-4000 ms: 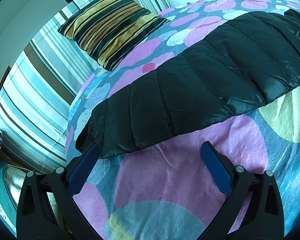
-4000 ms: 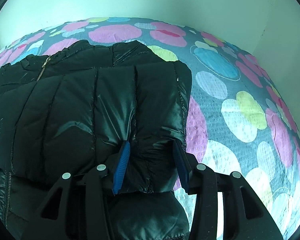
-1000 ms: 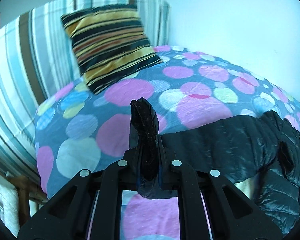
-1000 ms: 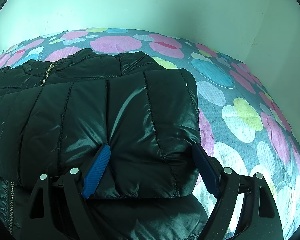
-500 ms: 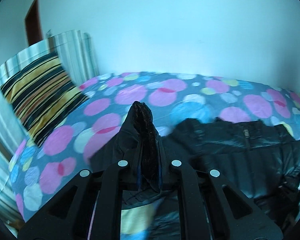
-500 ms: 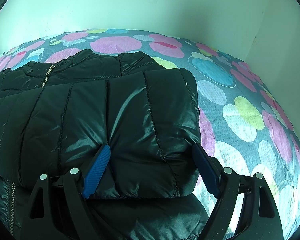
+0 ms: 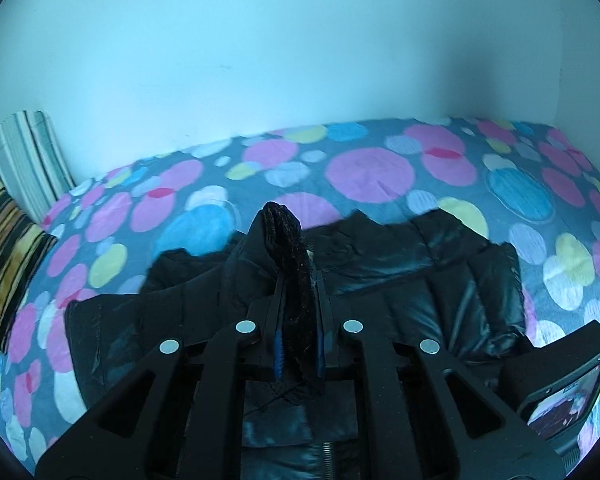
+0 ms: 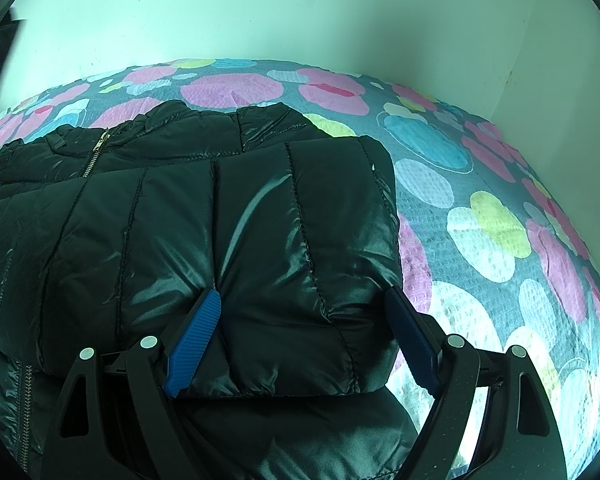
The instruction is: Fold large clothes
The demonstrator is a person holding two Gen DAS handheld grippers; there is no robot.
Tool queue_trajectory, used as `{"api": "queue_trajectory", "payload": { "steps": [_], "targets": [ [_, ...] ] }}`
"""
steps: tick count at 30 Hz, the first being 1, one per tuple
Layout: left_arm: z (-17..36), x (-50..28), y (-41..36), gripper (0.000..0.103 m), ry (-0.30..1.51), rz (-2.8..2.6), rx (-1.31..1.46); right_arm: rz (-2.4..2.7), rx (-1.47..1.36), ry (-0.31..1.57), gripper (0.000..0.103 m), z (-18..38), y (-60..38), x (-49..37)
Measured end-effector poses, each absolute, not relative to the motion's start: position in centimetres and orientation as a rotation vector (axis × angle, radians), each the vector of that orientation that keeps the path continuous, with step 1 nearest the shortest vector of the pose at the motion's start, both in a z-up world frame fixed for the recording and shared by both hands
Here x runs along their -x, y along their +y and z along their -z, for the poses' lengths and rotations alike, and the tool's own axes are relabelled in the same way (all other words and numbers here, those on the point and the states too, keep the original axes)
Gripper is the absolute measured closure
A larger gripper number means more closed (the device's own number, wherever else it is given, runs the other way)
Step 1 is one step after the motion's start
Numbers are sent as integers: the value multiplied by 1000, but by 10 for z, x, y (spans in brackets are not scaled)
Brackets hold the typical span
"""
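A black quilted puffer jacket (image 7: 440, 276) lies spread on the spotted bedsheet (image 7: 368, 172). My left gripper (image 7: 298, 280) is shut on a sleeve cuff (image 7: 284, 228), which sticks up between the jaws above the jacket's body. In the right wrist view the jacket (image 8: 100, 220) has its other sleeve (image 8: 300, 232) folded across the front, beside the zip (image 8: 96, 148). My right gripper (image 8: 302, 316) stands open, its blue fingers (image 8: 194, 336) straddling the end of that folded sleeve. The right gripper's body (image 7: 560, 380) shows at the lower right of the left wrist view.
A striped pillow (image 7: 0, 240) and a striped cushion (image 7: 28, 160) stand at the bed's left end. A pale wall (image 7: 300, 60) runs along the far side of the bed. It meets a second wall at a corner (image 8: 540, 52) on the right.
My left gripper has swung to the right across the bed with the cuff in it. The pillow has slid to the view's left edge and the jacket now lies under the gripper. The right gripper has not moved.
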State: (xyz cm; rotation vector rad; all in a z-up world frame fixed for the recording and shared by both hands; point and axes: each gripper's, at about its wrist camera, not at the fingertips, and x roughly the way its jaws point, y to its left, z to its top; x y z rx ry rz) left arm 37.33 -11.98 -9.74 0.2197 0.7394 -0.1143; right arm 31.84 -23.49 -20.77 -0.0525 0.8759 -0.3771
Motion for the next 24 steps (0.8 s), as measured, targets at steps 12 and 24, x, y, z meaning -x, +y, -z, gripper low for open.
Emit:
{"api": "queue_trajectory", "payload": {
  "steps": [12, 24],
  "targets": [
    [141, -376, -127, 91, 824, 129, -231, 376, 45, 874, 21, 209, -234, -320],
    [97, -337, -105, 34, 717, 146, -195, 373, 39, 869, 21, 209, -235, -320]
  ]
}}
